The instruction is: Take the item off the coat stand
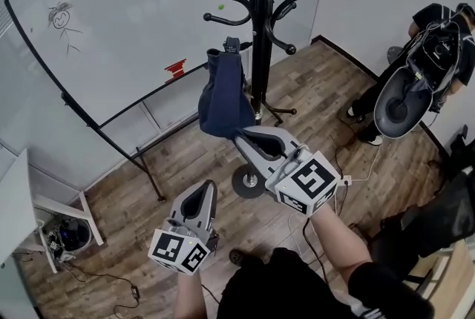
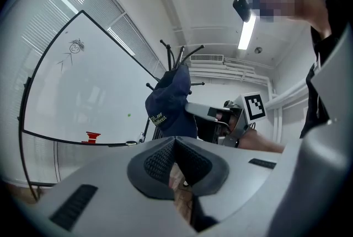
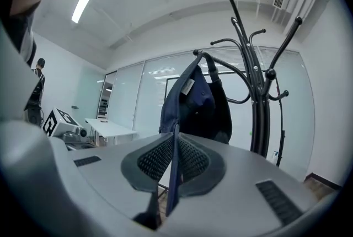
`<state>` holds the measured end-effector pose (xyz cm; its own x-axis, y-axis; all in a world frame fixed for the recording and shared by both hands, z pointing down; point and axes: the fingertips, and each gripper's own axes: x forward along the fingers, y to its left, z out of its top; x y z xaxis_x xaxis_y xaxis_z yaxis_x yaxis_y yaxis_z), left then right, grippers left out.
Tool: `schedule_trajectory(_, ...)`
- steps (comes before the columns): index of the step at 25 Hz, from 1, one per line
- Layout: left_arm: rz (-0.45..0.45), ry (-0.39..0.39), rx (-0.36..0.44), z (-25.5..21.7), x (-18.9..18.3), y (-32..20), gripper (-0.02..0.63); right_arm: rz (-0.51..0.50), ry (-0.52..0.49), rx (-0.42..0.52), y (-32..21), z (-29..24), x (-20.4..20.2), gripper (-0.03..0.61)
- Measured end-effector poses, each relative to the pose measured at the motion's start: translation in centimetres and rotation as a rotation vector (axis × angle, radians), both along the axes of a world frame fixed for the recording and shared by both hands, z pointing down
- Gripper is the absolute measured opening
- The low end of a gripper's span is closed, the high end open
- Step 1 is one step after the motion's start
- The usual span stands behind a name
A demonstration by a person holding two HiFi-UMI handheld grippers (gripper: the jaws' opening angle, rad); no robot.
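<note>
A navy cap point(image 1: 223, 99) hangs by its back strap from a lower hook of the black coat stand point(image 1: 260, 28). My right gripper point(image 1: 239, 134) reaches up to the cap's lower edge and is shut on its brim. In the right gripper view the thin dark brim runs between the closed pads of the right gripper point(image 3: 175, 139), with the cap point(image 3: 196, 106) hanging above and the coat stand point(image 3: 258, 103) behind. My left gripper point(image 1: 210, 185) is lower and to the left, shut and empty. In the left gripper view the left gripper point(image 2: 175, 145) points at the cap point(image 2: 168, 103).
A whiteboard on a stand point(image 1: 111, 28) leans behind and left of the coat stand. The stand's round base point(image 1: 249, 180) sits on the wood floor between my grippers. A person with equipment point(image 1: 419, 80) is at the right. A white table point(image 1: 18, 206) and floor cables are at the left.
</note>
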<state>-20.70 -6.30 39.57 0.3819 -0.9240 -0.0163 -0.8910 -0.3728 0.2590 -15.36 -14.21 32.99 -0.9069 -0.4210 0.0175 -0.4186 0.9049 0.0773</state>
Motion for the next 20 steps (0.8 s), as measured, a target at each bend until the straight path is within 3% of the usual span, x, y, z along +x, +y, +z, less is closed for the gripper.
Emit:
schedule_trajectory(11,0.11,-0.029,0.023,-1.8,9.0,-3.1,0.014,0.06,-0.013,-0.013,0.1,0.7,8.7,0.044)
schedule_trajectory(20,0.136,-0.026,0.068,-4.0,15.1,-4.7,0.014,0.116,-0.052,-0.007,0.6,-0.2,17.0,0.044)
